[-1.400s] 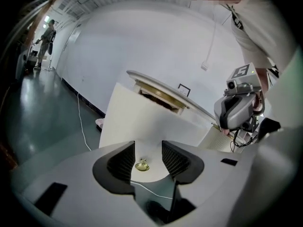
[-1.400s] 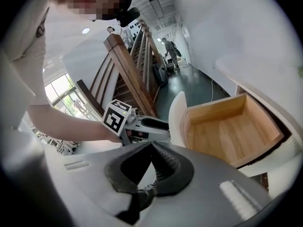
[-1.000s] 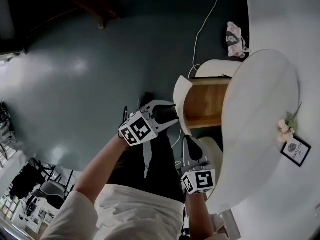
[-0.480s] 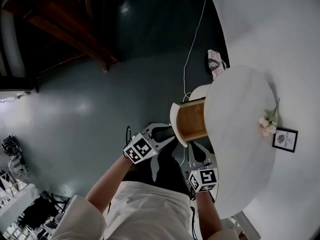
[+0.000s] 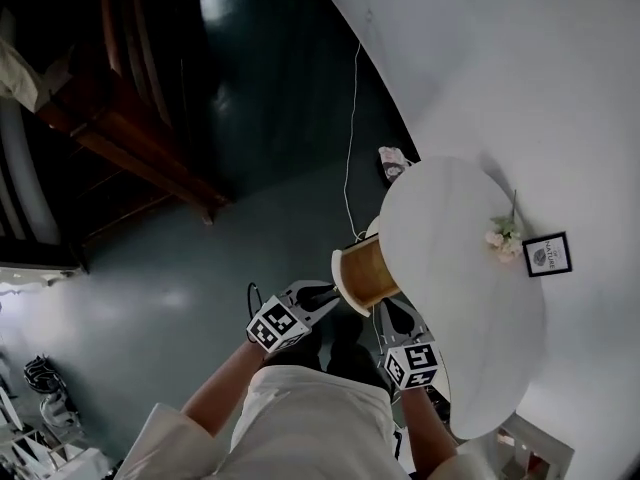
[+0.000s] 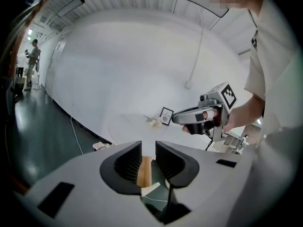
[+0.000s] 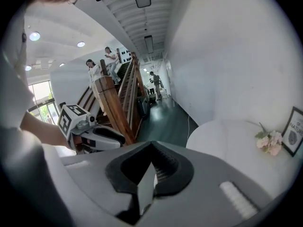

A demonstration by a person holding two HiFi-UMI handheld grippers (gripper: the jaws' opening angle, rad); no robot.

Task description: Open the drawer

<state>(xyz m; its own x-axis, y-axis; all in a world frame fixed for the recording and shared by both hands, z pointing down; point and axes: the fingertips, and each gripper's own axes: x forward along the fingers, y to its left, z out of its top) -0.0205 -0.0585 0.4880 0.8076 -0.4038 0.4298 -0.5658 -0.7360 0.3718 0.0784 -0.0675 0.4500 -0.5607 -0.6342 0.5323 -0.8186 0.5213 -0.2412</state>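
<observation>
A drawer [image 5: 368,273] with a wooden inside stands pulled out from under the round white table [image 5: 460,308]; its white front [image 5: 341,268] faces me. My left gripper [image 5: 326,293] hangs just left of that front, lifted off it. Its jaws are closing with a gap still between them and nothing in it; the drawer's wood [image 6: 144,171] shows far below through the gap of the left gripper [image 6: 148,146]. My right gripper [image 5: 390,310] hovers beside the drawer's near side. The right gripper's [image 7: 151,148] pads meet at the tips, holding nothing.
On the table stand a small framed picture [image 5: 545,255] and pale flowers [image 5: 500,236]. A white cable [image 5: 350,138] runs along the dark floor to a bundle of cloth [image 5: 395,163]. A wooden staircase [image 5: 130,118] rises at the left, with people [image 7: 110,63] on it.
Both grippers have risen together with my head, so the table and drawer look smaller and farther below. The drawer stays pulled out.
</observation>
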